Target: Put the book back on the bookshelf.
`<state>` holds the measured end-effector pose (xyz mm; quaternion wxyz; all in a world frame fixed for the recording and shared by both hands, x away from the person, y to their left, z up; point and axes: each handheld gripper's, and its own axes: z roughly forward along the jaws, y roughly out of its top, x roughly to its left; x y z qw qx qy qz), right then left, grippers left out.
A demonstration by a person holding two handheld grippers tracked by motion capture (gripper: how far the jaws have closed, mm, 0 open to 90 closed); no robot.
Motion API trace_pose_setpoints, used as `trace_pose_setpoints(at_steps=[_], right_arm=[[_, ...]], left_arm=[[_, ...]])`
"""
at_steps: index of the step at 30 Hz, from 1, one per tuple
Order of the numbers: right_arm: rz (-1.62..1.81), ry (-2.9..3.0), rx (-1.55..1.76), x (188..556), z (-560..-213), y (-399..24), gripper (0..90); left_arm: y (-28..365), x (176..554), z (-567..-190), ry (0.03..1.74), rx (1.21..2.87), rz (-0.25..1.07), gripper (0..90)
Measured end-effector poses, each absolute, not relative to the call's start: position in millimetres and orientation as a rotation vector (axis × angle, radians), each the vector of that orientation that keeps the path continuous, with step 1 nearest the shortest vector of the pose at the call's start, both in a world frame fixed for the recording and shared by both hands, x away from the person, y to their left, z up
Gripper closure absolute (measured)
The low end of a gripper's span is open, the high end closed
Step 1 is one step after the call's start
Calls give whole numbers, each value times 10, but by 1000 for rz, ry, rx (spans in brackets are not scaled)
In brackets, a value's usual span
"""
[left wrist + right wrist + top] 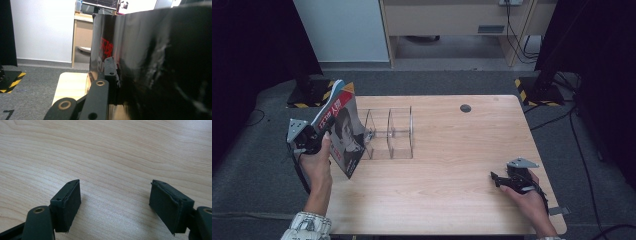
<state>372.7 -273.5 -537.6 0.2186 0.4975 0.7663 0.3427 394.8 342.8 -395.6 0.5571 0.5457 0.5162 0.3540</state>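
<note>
1. Holding the magazine [343,131] off the bench [447,195] in your left gripper [314,136], you have it tilted, cover towards you, just to the left of the clear rack [389,132]. The jaws are clamped together on its thin edge; the left gripper view shows a black jaw pressed flat against the dark glossy cover [155,62].

2. Gripping it by the edge looks deliberate: it leaves the rest of the magazine free to go down into one of the rack's compartments, and the tilt brings its lower corner close to the bench beside the rack.

3. Your right gripper [504,181] rests low on the bench, well to the right of the rack, nearer to you. Its jaws stand apart with nothing between them; the right gripper view shows bare wood [107,157] between the two pads. Parked there, it keeps out of the way and is free to steady the rack if needed.

4. The rack stands on the left half of the bench, its upright dividers forming open compartments. They look empty, though the clear walls make that hard to confirm.

5. What stands in the way, as I judge it: the rack's near wall and dividers are hard to see, and the magazine is floppy and could catch on a rim. A small round hole [465,108] in the bench lies to the right of the rack, farther back.
</note>
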Motion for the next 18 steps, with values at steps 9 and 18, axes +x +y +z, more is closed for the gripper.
trace_pose_setpoints(at_steps=[9, 18], right_arm=[[949, 2121, 1377, 3727, -5375, -2735, 254], [948, 2120, 1377, 3727, -5376, -2734, 254]], left_arm=[[3441, 3949, -3960, 1228, 1287, 831, 823], [3436, 3940, -3974, 1235, 1285, 849, 774]])
